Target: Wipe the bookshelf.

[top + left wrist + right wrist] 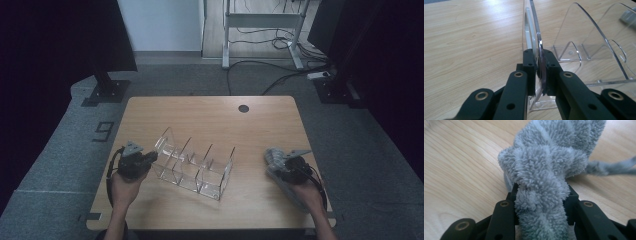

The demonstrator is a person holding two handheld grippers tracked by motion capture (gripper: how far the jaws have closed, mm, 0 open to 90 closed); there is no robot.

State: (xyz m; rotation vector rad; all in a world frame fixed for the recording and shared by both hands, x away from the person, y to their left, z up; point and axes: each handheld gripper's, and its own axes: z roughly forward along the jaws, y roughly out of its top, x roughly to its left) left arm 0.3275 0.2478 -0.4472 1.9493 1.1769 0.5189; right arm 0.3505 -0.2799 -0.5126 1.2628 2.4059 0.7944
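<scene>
A clear acrylic rack (195, 167) with several upright dividers stands slantwise in the middle of the wooden table (210, 115). At its left end, my left gripper (150, 159) is shut on the thin end wall. In the left gripper view the two black jaws (540, 72) pinch that clear wall, and the rack (584, 37) extends to the right behind them. My right gripper (281, 164) rests on the table's right side, shut on a fluffy grey cloth (273, 158). In the right gripper view the cloth (544, 157) bulges up between the jaws (540, 205) and hides their tips.
A round cable hole (243, 108) sits near the table's far edge. Beyond the table lie grey floor mats, dark stand bases (107, 91) at both far corners, and cables (280, 75) on the floor. Bare wood stretches behind the rack.
</scene>
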